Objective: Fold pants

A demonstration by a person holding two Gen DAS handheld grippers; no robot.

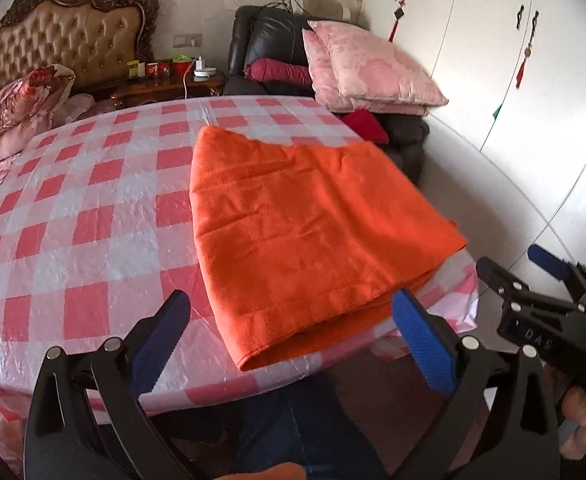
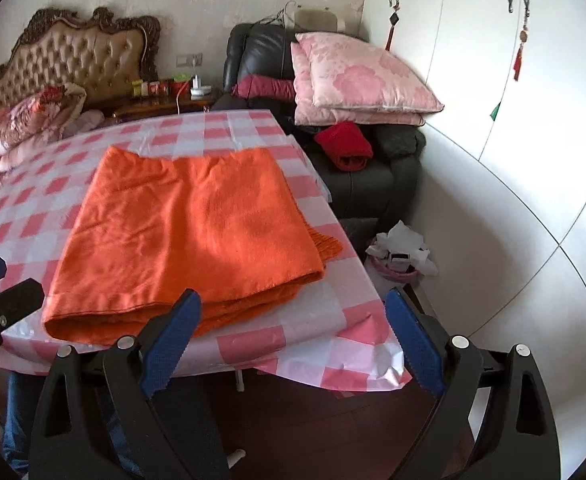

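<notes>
Orange pants [image 1: 305, 232] lie folded in layers on the pink-and-white checked table [image 1: 93, 208], near its front right corner; they also show in the right wrist view [image 2: 197, 232]. My left gripper [image 1: 293, 320] is open and empty, held just off the table's front edge before the folded hem. My right gripper [image 2: 293, 324] is open and empty, off the table's front right corner; it also shows in the left wrist view [image 1: 521, 268]. Neither gripper touches the pants.
A black armchair [image 2: 373, 168] piled with pink pillows [image 2: 357, 76] and red clothes stands behind the table. White wardrobe doors [image 2: 493, 80] run along the right. A pink bin [image 2: 401, 256] sits on the floor. A bed with a headboard [image 1: 73, 40] is at back left.
</notes>
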